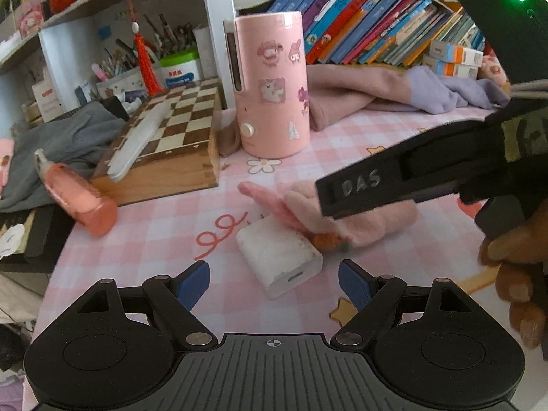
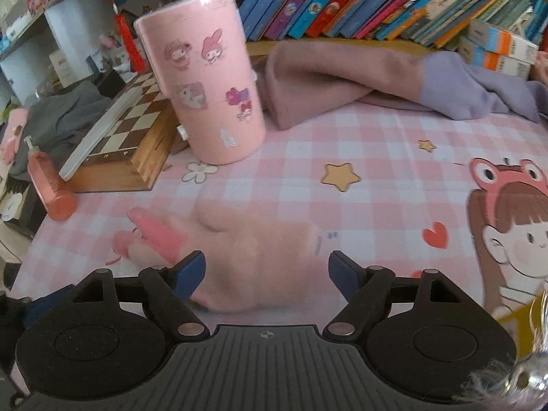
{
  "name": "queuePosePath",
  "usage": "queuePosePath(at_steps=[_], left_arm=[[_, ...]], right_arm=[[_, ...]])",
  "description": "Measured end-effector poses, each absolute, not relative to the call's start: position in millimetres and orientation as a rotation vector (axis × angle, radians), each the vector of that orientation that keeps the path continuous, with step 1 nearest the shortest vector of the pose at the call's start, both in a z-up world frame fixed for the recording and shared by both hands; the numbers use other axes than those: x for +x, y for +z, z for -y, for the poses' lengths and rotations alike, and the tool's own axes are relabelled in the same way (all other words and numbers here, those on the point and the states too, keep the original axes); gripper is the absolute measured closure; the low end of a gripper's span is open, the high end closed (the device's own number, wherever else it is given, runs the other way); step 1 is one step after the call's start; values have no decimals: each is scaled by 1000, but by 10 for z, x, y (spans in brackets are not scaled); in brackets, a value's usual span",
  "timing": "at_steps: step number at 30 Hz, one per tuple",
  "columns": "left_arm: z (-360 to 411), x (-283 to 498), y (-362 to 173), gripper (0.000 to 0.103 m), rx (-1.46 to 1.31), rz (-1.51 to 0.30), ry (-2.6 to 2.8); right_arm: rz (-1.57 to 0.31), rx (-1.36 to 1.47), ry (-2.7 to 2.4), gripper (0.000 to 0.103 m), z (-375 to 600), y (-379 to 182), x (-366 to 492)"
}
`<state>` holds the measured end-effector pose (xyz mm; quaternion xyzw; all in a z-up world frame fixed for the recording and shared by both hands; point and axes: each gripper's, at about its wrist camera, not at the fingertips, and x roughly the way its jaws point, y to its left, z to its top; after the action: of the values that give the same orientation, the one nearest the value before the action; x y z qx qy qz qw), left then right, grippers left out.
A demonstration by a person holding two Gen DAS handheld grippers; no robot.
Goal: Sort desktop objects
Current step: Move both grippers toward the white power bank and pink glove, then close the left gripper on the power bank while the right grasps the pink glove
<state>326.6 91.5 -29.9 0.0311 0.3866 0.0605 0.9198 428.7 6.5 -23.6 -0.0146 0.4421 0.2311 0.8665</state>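
So the bench (image 2: 342, 137) has a pink checked cover with cartoon stars and hearts on it, and there's a fuzzy pink glove (image 2: 239, 250) lying flat in the middle. The right tongs (image 2: 267, 274) are spread wide with the glove's cuff end right in the gap between them, but the blue pads (image 2: 190, 272) aren't pressing on it. From the left wrist view the left tongs (image 1: 274, 282) are also wide open, nothing between them, hovering just short of a white charger block (image 1: 279, 257) that sits touching the glove's (image 1: 342, 219) finger end. You can see the right tongs' black body coming in from the right over the glove there, with a hand (image 1: 517, 274) gripping the handle.

Further back stands a tall pink cylinder (image 1: 274, 82) covered in cartoon stickers (upright, just beside a wooden chessboard box (image 1: 164, 137)). A pink bottle (image 1: 77, 198) lies tilted at the left edge near the box. Behind all that, purple and mauve socks (image 2: 376, 82) are draped in front of a row of books (image 2: 376, 3).
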Motion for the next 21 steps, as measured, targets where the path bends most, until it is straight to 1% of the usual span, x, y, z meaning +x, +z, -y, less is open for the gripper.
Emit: queuePosePath(at_steps=[2,4,6,8,9,10,12,15,17,19,21], left_arm=[[-915,3330,-316,18,66,-794,128],[-911,3386,-323,19,69,-790,129],[-915,3428,-328,20,67,-789,126],[-918,3460,-347,20,65,-790,127],[-917,3474,-356,22,64,-793,127],[-914,3490,-366,24,63,-799,130],[-918,3518,-392,24,62,-811,138],[-947,3539,-436,25,47,-831,145],[-984,3527,-442,28,10,-830,142],[-1019,3520,-437,45,-33,-828,135],[-1006,3511,-427,50,-31,-825,134]], right_arm=[[-941,-43,480,26,-104,-291,4345],[-946,-55,474,33,-120,-338,4385],[-930,-96,482,61,-138,-328,4392],[-935,-95,517,71,-112,-306,4413],[-930,-100,519,74,-94,-291,4415],[-916,-109,513,76,-76,-272,4410],[-881,-111,490,81,-31,-227,4403],[-845,-87,458,81,49,-152,4421],[-838,-61,448,81,103,-114,4437],[-845,-36,449,81,140,-93,4440],[-847,-23,449,82,160,-79,4427]])
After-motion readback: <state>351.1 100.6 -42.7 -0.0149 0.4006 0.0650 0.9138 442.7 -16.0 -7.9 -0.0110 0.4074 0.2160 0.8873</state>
